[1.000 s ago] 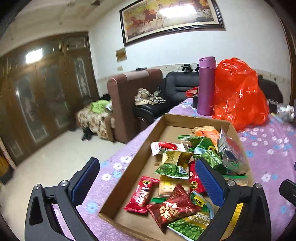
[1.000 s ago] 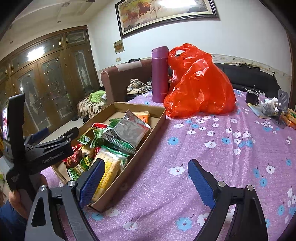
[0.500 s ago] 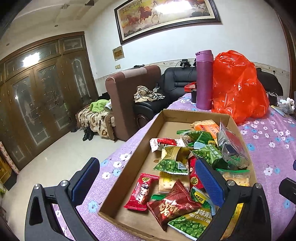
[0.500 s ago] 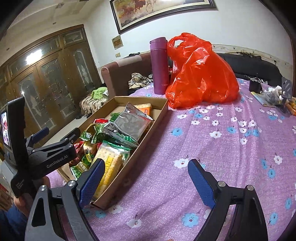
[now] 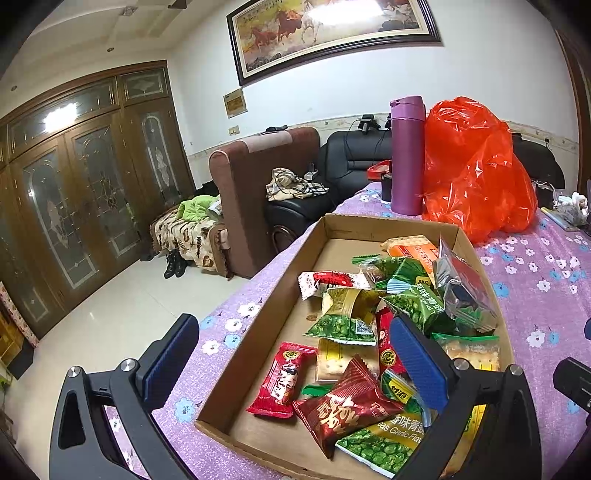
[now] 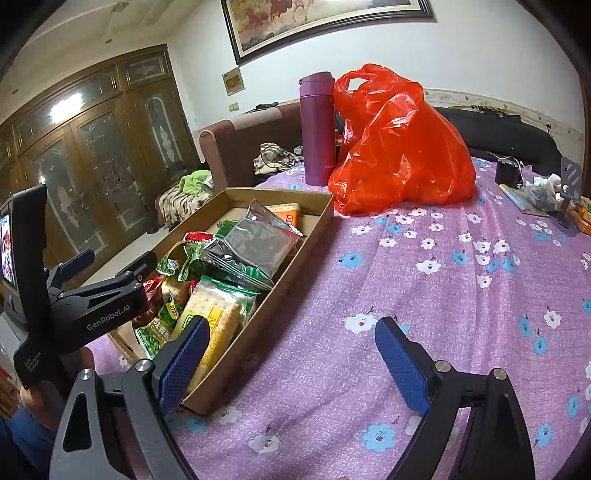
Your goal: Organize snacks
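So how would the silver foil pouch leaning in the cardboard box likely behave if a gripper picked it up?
The silver foil pouch looks thin and creased, so it would probably flex and crinkle. Its glossy film may slip between the jaws. It leans on loose green snack packets, so lifting it could shift them.

Home living room: sofa (image 5: pixel 354 162), armchair (image 5: pixel 258 192), framed painting (image 5: pixel 332 29).
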### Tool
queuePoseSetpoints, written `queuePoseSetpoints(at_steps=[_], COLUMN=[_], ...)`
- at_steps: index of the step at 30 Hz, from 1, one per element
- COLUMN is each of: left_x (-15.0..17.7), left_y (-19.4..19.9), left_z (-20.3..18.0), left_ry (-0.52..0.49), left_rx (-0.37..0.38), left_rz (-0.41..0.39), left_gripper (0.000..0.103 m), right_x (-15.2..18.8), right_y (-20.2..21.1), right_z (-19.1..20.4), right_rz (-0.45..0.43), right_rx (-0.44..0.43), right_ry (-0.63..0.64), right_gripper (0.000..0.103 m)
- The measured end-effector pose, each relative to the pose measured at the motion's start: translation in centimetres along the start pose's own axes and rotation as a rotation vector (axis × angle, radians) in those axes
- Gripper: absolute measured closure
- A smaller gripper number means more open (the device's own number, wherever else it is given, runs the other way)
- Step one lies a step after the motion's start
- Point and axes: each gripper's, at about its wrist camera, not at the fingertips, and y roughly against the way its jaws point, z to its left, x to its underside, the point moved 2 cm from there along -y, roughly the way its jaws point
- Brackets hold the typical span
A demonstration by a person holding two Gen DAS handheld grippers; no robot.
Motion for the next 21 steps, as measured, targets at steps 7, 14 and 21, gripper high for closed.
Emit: queuePoseSetpoints(at_steps=[7, 14, 21], left_x=[0.13, 0.42, 0.42], left_y=[-0.04, -0.19, -0.41], left_z=[0.07, 0.10, 0.19], left_ry=[-0.006, -0.011, -0.008], left_rx=[0.006, 0.030, 0.047], left_rz=[0.003, 0.017, 0.033], left_gripper=[0.000, 0.000, 0.000], right_x=[0.04, 0.03, 0.01], right_y=[0.18, 0.29, 0.37], right_z=[0.47, 0.66, 0.61], right_rz=[-0.005, -0.009, -0.012], right_rx=[0.007, 0.011, 0.016], right_ry=[0.023, 0.031, 0.032], right_gripper=[0.009, 0.009, 0.009])
